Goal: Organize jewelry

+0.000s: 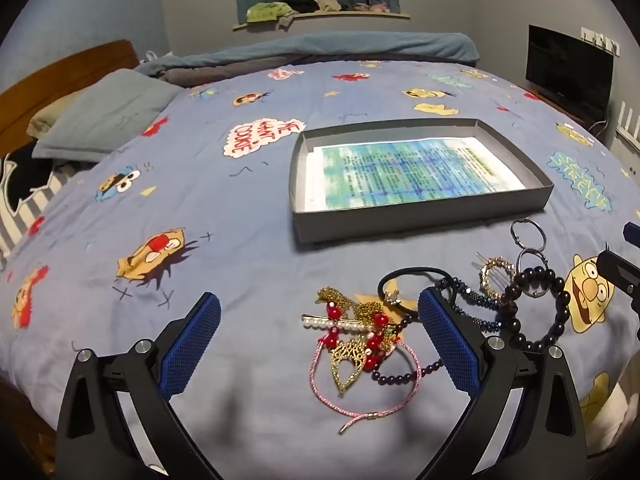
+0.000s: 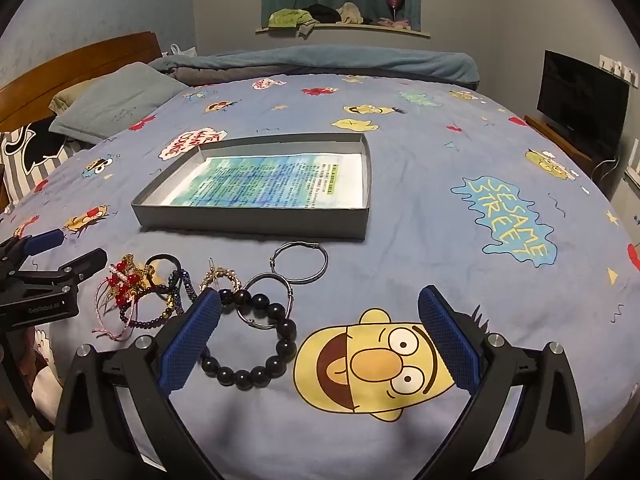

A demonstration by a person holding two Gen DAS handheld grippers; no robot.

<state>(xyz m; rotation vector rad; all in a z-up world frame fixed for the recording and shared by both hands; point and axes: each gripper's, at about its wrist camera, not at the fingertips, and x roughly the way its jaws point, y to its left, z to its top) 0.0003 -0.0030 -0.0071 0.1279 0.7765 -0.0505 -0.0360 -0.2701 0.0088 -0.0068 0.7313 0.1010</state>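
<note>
A pile of jewelry lies on the blue bedspread in front of a shallow grey box (image 1: 416, 222) lined with a printed sheet. In the left wrist view my left gripper (image 1: 320, 340) is open, low over a gold and red necklace tangle (image 1: 356, 328), a pearl hair clip (image 1: 340, 323) and a pink cord bracelet (image 1: 360, 400). In the right wrist view my right gripper (image 2: 320, 340) is open and empty; a black bead bracelet (image 2: 260, 344) lies by its left finger, silver hoops (image 2: 298, 262) beyond. The box also shows there (image 2: 256, 222).
Pillows (image 1: 104, 116) and a wooden headboard lie at the far left. A folded blanket (image 1: 320, 50) lies along the bed's far edge. A dark screen (image 2: 580, 100) stands on a low stand at the right. My left gripper shows at the right view's left edge (image 2: 60, 268).
</note>
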